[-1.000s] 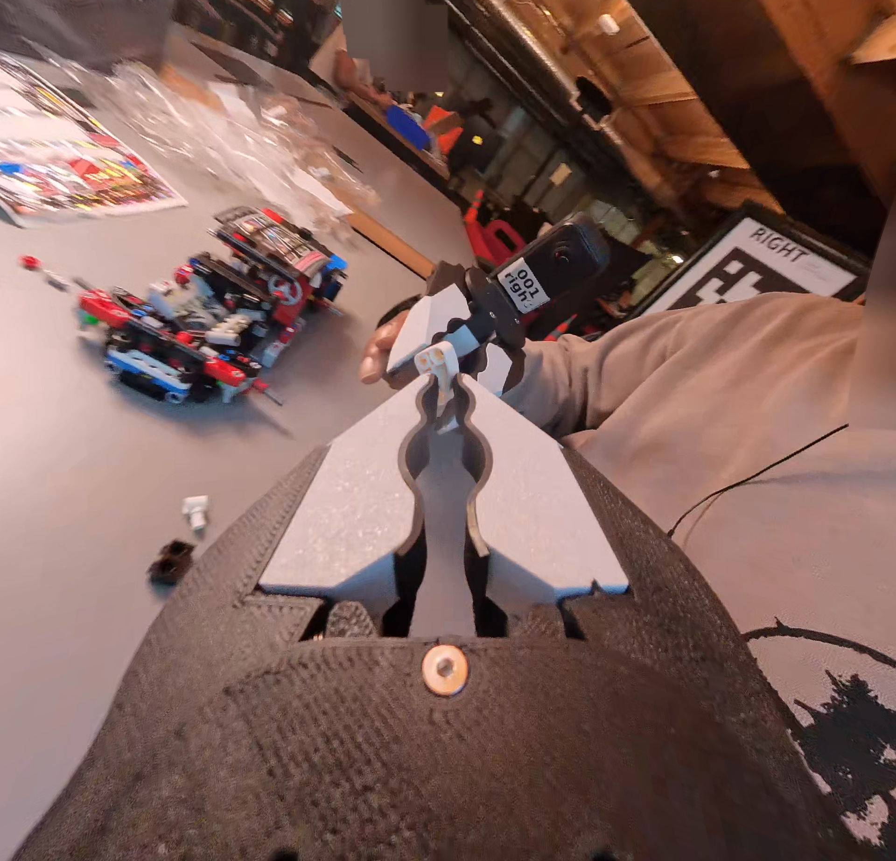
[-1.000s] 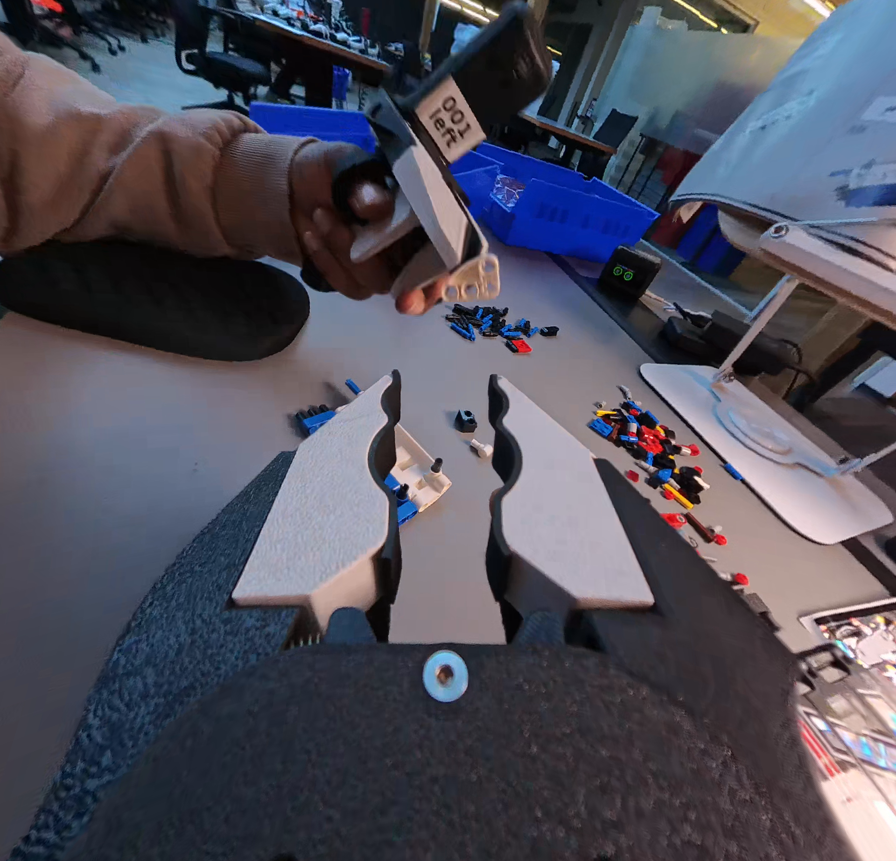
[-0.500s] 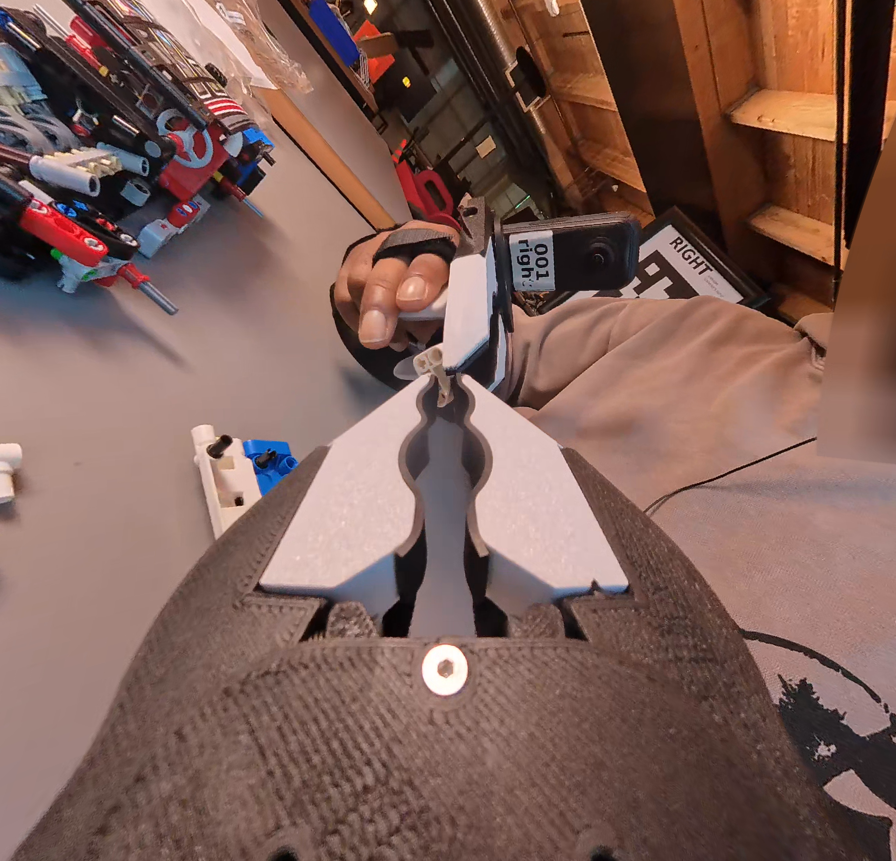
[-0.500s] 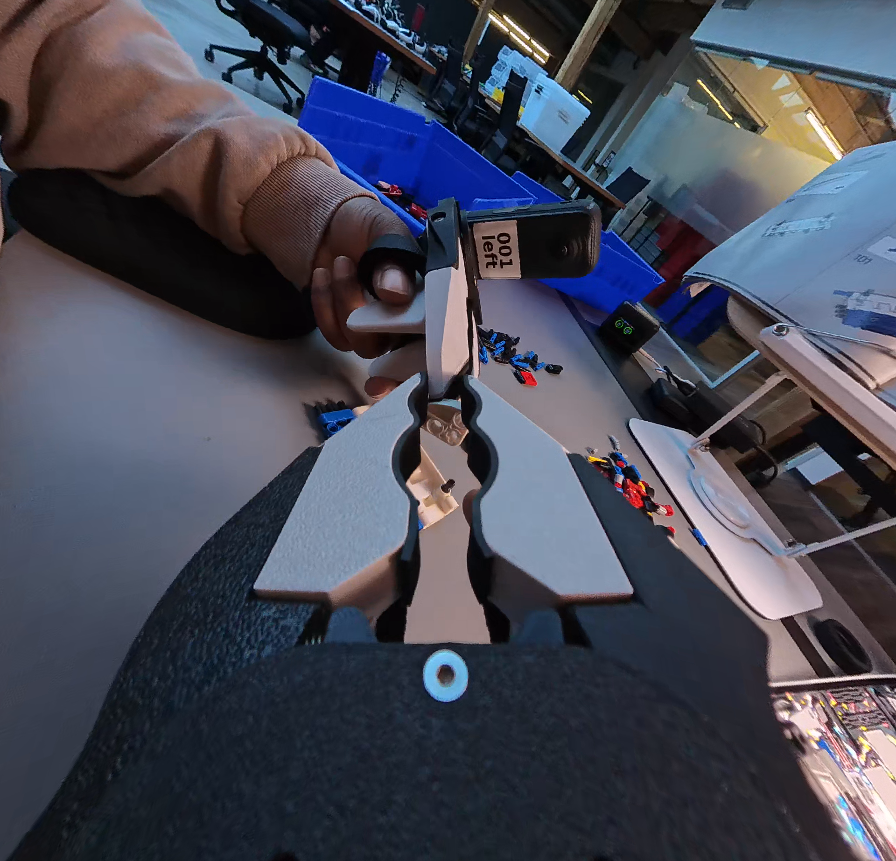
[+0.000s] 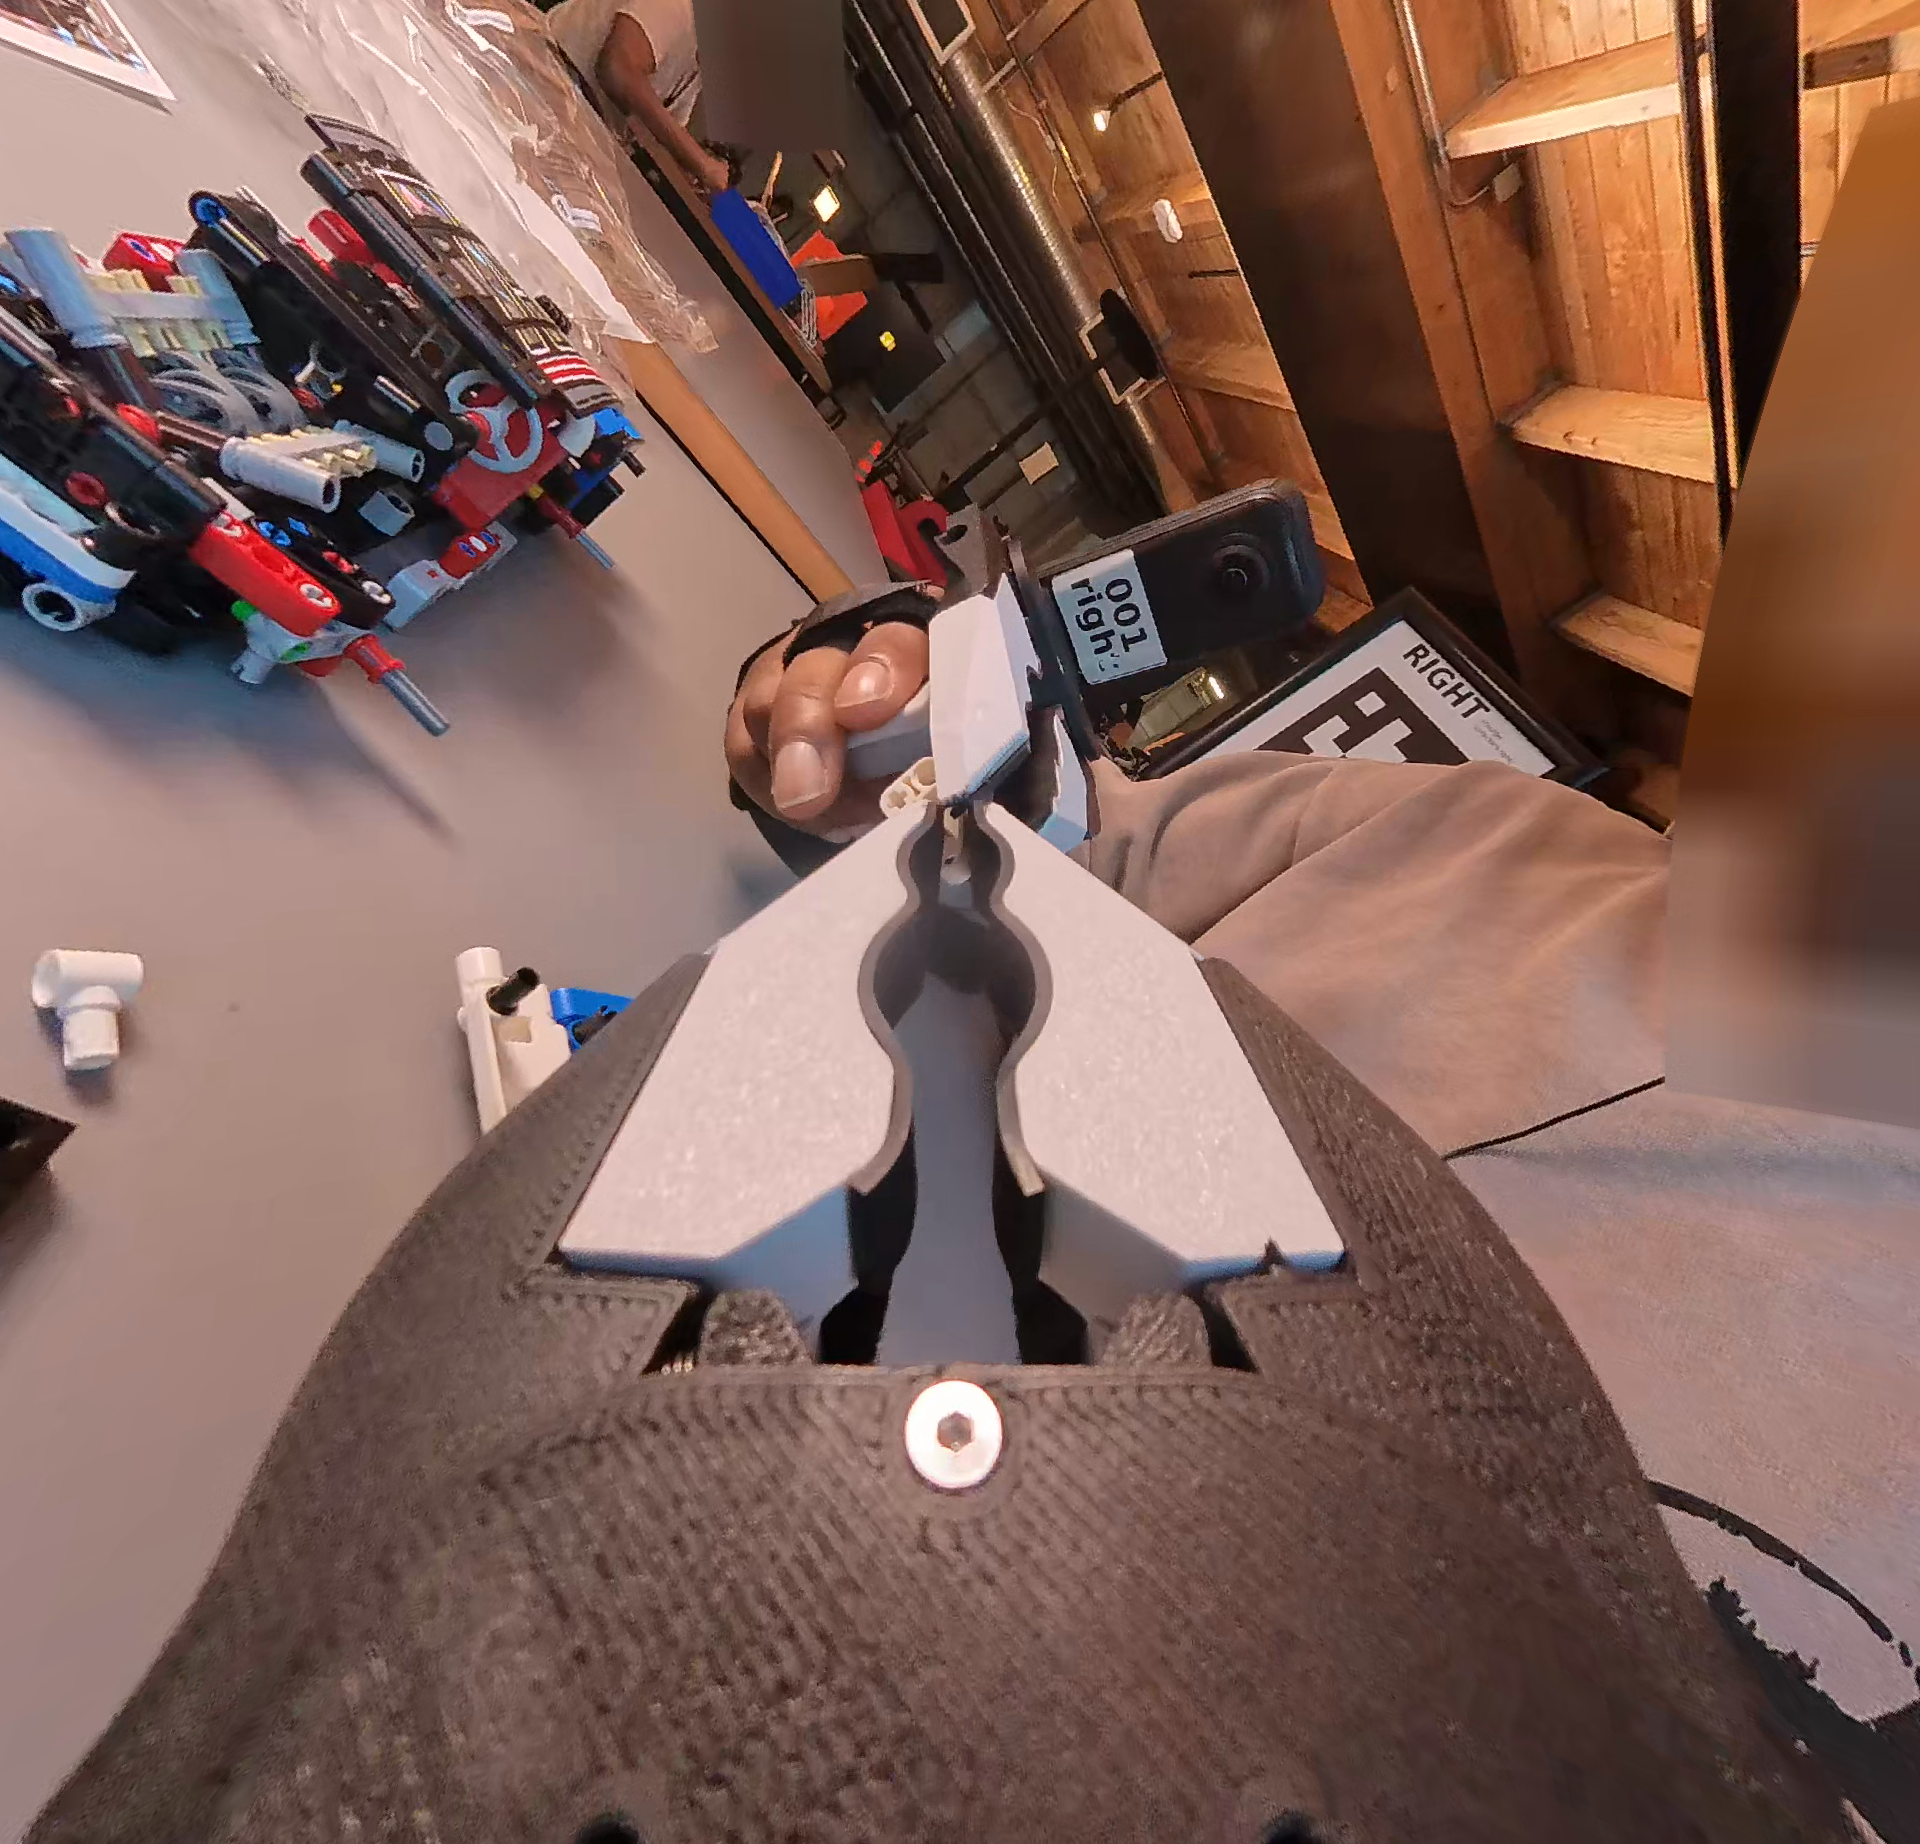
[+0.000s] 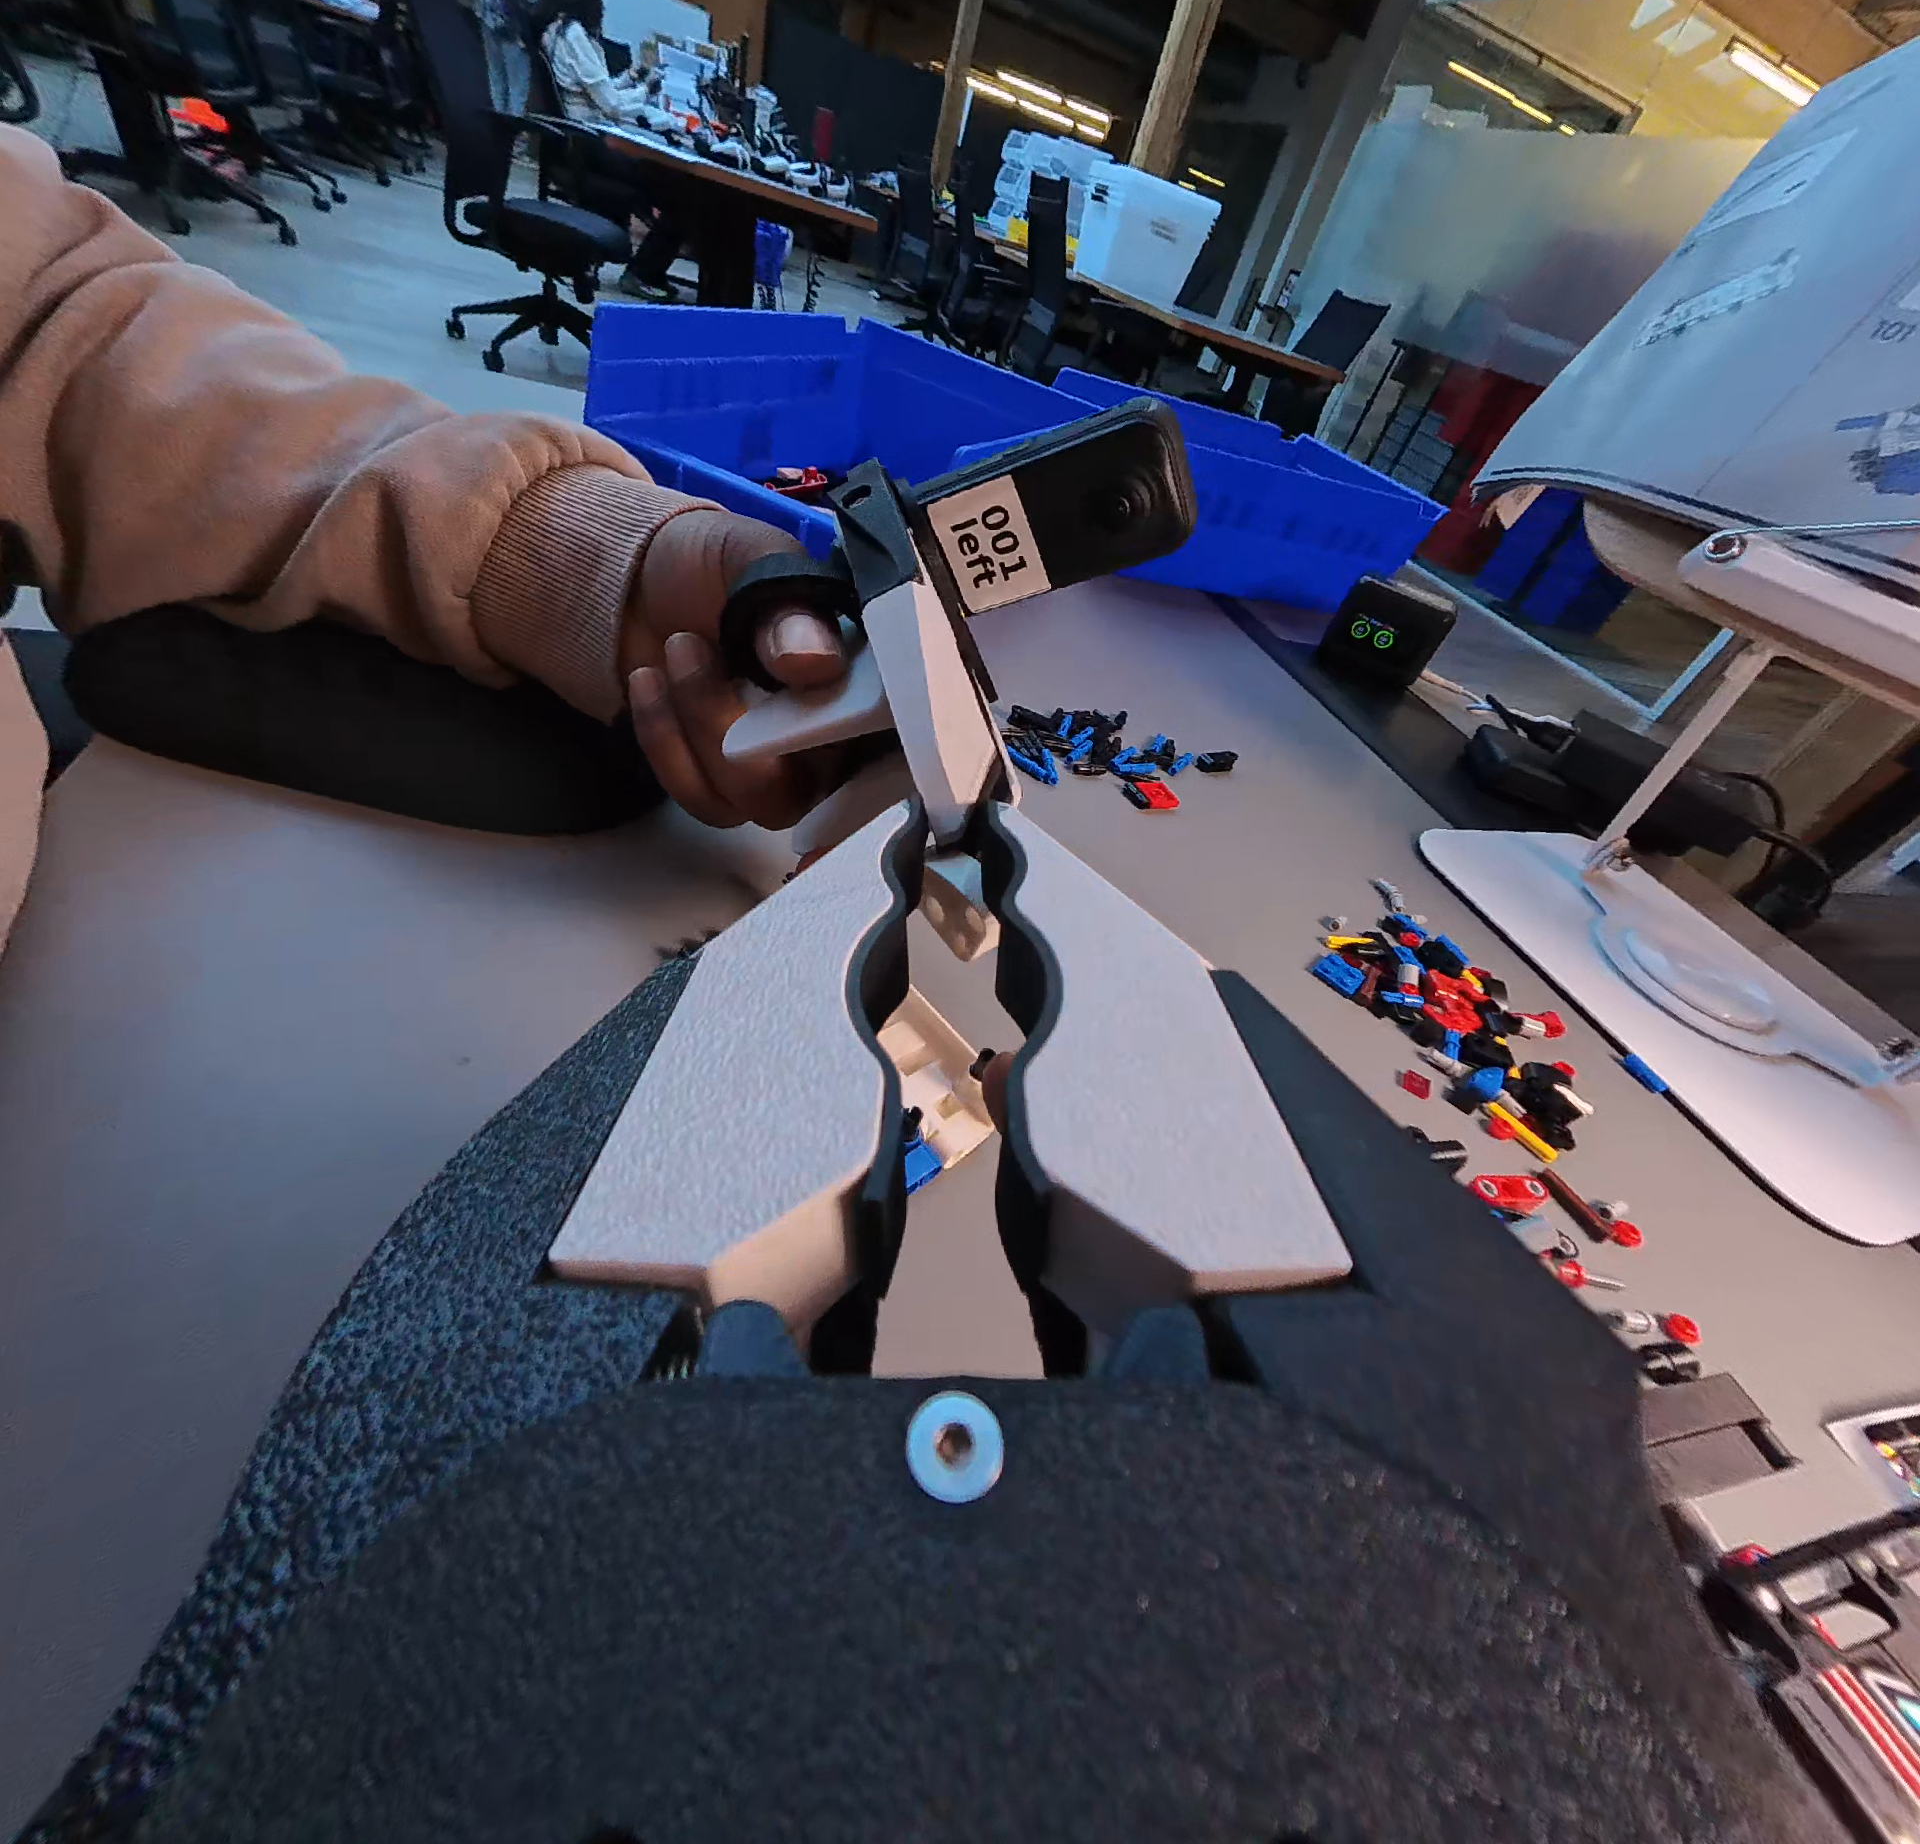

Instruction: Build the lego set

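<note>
Both your left gripper (image 5: 951,838) and right gripper (image 6: 951,844) pinch one small, rigid, featherlight white Technic beam (image 6: 961,911); hold it across its flat faces, since the smooth plastic can twist.

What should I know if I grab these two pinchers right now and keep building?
Left gripper: shut on the small white piece.
Right gripper: closed on that same white piece, both tips meeting above the table.
Half-built car lies to the left, unfinished. A white and blue sub-assembly sits just below the grippers; loose parts pile to the right.
Left to do: pass or fit this piece, then continue building.
</note>
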Demonstrator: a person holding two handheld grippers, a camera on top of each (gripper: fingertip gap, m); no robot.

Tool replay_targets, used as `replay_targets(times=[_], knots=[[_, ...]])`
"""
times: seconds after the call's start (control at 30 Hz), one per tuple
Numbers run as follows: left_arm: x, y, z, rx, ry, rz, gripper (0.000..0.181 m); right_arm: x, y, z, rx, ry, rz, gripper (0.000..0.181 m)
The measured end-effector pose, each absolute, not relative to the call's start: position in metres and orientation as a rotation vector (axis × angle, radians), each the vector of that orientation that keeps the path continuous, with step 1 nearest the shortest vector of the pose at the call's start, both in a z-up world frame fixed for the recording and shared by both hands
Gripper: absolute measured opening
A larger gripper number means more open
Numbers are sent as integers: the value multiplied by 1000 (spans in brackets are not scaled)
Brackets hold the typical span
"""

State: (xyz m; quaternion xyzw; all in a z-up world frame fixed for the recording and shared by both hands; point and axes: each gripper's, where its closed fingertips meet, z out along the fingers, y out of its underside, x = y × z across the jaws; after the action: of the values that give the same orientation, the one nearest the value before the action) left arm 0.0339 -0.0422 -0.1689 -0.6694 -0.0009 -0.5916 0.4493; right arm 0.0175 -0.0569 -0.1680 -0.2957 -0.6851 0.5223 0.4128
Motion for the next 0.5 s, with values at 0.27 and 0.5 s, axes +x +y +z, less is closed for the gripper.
replay_targets(times=[0.27, 0.5], knots=[[31, -40, -187, -1774, 14, -1323, 0, 15, -54, -185, -810, -1797, 1282, 9], [20, -41, -214, -1984, 159, -922, 0, 25, -42, -219, -862, -2024, 1136, 27]])
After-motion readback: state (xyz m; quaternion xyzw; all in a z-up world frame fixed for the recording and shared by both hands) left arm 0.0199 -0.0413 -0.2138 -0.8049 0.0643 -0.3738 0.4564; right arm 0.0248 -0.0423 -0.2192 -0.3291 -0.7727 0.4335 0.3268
